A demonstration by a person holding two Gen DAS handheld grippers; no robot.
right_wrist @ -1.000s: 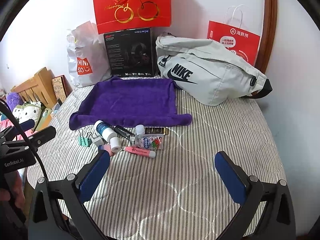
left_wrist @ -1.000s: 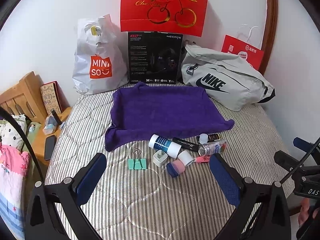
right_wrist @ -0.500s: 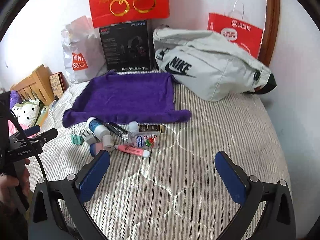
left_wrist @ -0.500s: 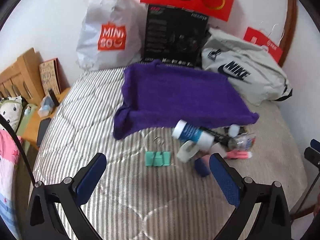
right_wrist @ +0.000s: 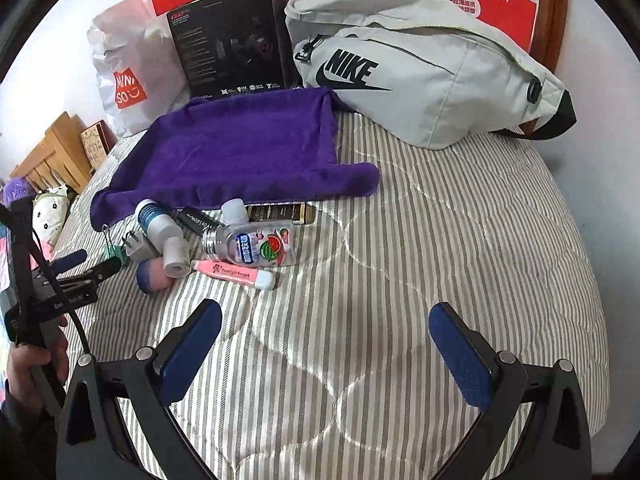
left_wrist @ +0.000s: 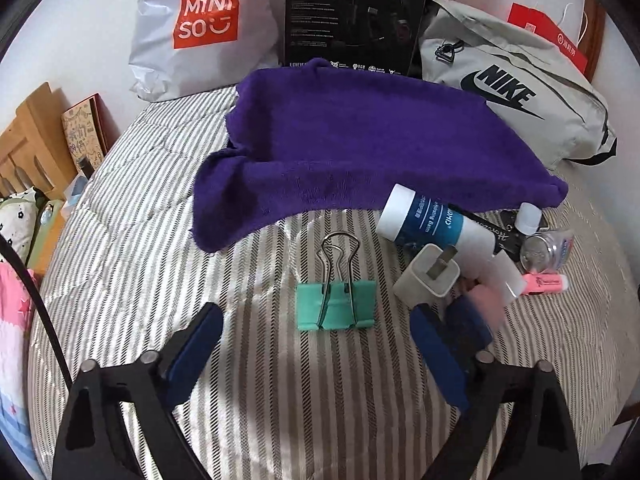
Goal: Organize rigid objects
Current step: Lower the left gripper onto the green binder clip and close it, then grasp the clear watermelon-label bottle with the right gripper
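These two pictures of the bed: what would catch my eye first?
Probably the purple towel spread across the striped bed, with a cluster of small toiletries along its near edge. Closest in the left view, a green clip lies between the open left tool's blue pads. A grey Nike bag sits behind.

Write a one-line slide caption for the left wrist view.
Open left gripper lined up on a green binder clip lying on the striped quilt, purple towel behind.
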